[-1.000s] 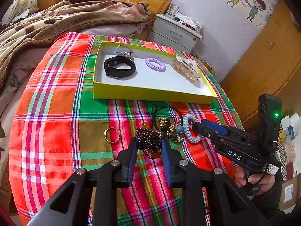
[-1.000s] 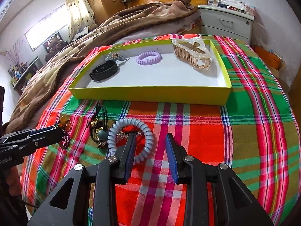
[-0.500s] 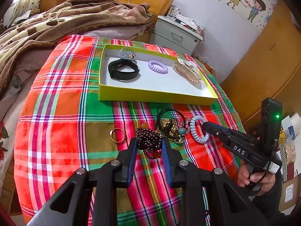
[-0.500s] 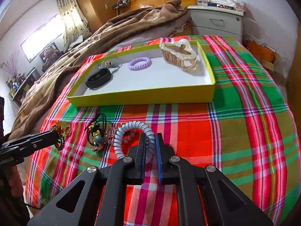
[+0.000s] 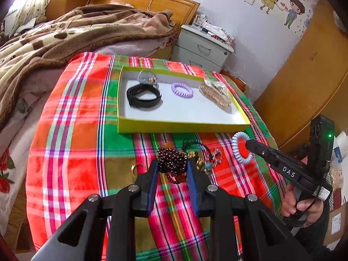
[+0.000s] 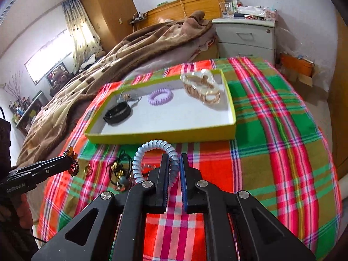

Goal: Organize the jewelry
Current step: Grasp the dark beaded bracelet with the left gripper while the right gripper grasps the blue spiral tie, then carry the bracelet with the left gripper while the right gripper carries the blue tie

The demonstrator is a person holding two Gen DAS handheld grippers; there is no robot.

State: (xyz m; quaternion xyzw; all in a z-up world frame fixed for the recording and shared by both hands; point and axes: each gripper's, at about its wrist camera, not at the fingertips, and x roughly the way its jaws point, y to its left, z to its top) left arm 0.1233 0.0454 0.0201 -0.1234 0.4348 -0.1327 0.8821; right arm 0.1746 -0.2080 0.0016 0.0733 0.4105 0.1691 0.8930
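On the plaid tablecloth (image 6: 271, 130) the yellow-rimmed tray (image 6: 165, 135) lies at the far side, already holding a black band (image 6: 117, 114), a lilac coil tie (image 6: 160, 96) and a pale hair claw (image 6: 201, 87). Near its front wall, the pale blue coil tie (image 6: 152, 150) is pinched at its right arc by the right gripper (image 6: 174, 167), whose jaws have just been closing on it; it is judged light, springy and likely to stretch. The dark red bead bracelet (image 5: 173, 161) is clamped in the left gripper (image 5: 171, 174); it is judged limp, so the bunched strands are best gripped.
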